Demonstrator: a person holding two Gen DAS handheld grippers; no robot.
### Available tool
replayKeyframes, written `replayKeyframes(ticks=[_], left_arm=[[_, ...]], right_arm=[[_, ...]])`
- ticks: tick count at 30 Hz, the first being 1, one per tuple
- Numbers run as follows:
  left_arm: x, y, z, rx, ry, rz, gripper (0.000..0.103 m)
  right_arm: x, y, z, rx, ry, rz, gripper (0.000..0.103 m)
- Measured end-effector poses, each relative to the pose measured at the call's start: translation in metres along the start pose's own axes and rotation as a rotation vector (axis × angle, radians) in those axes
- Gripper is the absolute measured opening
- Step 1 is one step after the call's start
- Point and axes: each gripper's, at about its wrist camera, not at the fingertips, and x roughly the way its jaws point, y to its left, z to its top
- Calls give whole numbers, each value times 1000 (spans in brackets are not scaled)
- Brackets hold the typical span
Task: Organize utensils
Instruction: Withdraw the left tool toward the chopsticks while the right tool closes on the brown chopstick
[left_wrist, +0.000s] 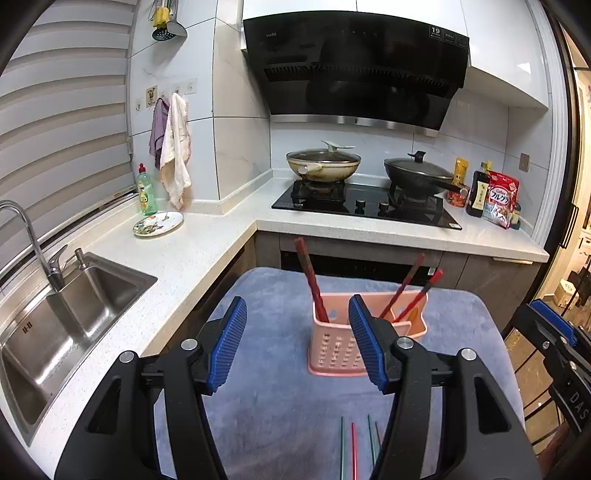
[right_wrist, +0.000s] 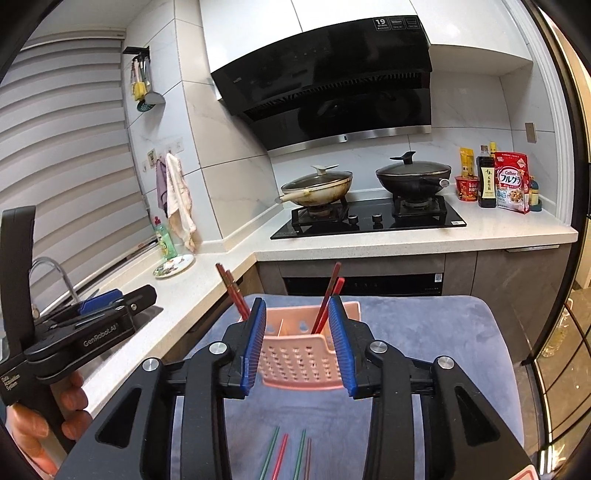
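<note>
Colours and patterns, kitchen bench

Pink holder (right_wrist: 299, 354) with a hole grid, dark red chopsticks (right_wrist: 325, 299) in it; green and red chopsticks (right_wrist: 284, 456) near, on blue-grey plush mat (right_wrist: 424, 332). Gripper pads (left_wrist: 229, 343) ribbed blue on black. Speckled white counter (left_wrist: 177, 258); floral plate (left_wrist: 158, 223).

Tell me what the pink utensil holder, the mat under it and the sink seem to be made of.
Pink utensil holder: likely moulded plastic, matte, with punched drain holes and thin walls.
Mat: soft blue-grey fabric, plush or velvety; its nap shows brushed light and dark patches.
Sink: looks like stainless steel, brushed, with dull streaky reflections.
</note>
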Motion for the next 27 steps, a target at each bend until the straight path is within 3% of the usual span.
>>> replayKeyframes(ticks=[10,17,27], left_arm=[[-19,17,-49,24,65,22,55],[-28,27,-81,47,96,30,55],[-25,39,-134,29,209,26,55]], right_arm=[[-28,8,-52,-40,87,-12,35],[-30,5,-108,-38,210,-31,35],[-28,-2,-184,-44,362,-64,35]])
